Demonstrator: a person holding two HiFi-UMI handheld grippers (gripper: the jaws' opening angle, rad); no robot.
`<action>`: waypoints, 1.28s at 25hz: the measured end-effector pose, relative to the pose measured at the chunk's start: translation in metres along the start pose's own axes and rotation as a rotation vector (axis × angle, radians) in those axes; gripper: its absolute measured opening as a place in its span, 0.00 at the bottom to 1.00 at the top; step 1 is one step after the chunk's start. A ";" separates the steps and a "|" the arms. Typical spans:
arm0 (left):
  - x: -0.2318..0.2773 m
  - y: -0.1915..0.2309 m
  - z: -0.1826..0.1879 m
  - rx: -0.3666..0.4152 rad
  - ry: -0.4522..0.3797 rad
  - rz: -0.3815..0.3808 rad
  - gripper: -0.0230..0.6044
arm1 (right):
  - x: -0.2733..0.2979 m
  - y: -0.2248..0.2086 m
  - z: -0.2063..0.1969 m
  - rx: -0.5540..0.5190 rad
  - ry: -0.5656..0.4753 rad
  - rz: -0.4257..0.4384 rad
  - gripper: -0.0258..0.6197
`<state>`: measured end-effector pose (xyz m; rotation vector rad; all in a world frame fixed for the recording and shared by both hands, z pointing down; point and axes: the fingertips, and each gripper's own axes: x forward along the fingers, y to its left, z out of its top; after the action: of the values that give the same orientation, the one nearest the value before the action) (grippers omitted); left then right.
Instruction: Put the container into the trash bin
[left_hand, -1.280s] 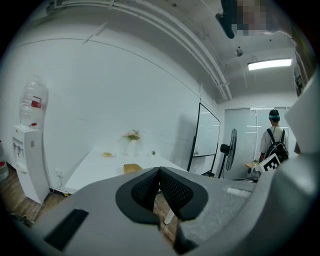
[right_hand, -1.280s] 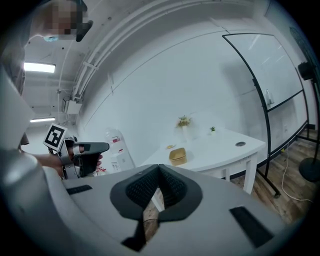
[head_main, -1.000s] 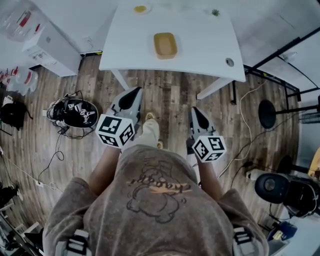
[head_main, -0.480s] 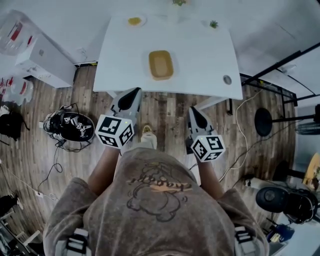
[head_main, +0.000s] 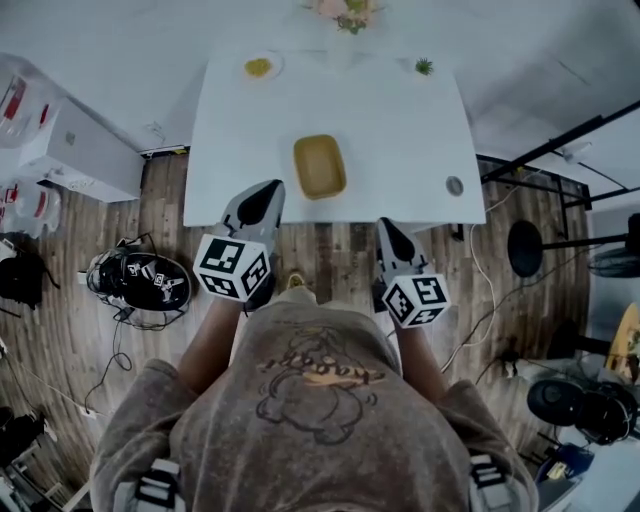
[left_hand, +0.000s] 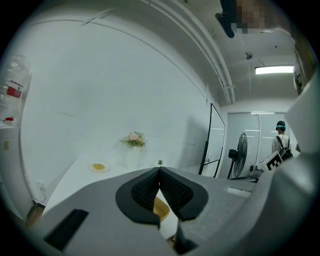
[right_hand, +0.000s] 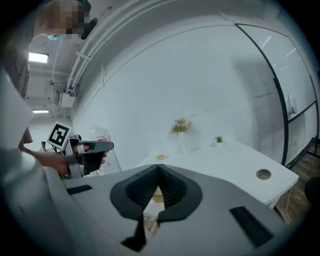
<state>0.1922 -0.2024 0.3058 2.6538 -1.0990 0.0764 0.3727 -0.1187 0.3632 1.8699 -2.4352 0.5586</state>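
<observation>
A shallow tan container (head_main: 320, 166) lies on the white table (head_main: 400, 140), near the middle of its front edge. My left gripper (head_main: 268, 188) is shut and empty, its tip just left of the container at the table's edge. My right gripper (head_main: 388, 226) is also shut and empty, a little short of the table, to the container's right. In the left gripper view the closed jaws (left_hand: 159, 171) hide most of the container (left_hand: 161, 210). The right gripper view shows the same behind its closed jaws (right_hand: 159, 167), with a sliver of the container (right_hand: 157, 195) below.
On the table's far side are a small plate (head_main: 259, 67), a vase of flowers (head_main: 345, 12) and a tiny plant (head_main: 424, 66); a cable hole (head_main: 455, 186) is at the front right. A black bundle with cables (head_main: 140, 282) lies on the floor at left, a fan base (head_main: 527, 248) at right.
The person has walked toward the table. Table and container have come nearer in the head view, and both gripper tips now reach its front edge. Jaws stayed shut.
</observation>
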 end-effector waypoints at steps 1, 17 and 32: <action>0.005 0.004 0.001 0.000 0.000 0.000 0.04 | 0.006 -0.002 0.002 -0.001 -0.001 -0.004 0.04; 0.065 0.021 0.015 -0.017 -0.018 0.068 0.04 | 0.075 -0.044 0.040 -0.043 -0.002 0.066 0.04; 0.103 0.029 0.003 -0.067 0.004 0.075 0.31 | 0.100 -0.071 0.039 -0.022 0.020 0.094 0.04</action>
<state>0.2449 -0.2940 0.3248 2.5526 -1.1788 0.0586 0.4187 -0.2388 0.3685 1.7409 -2.5160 0.5493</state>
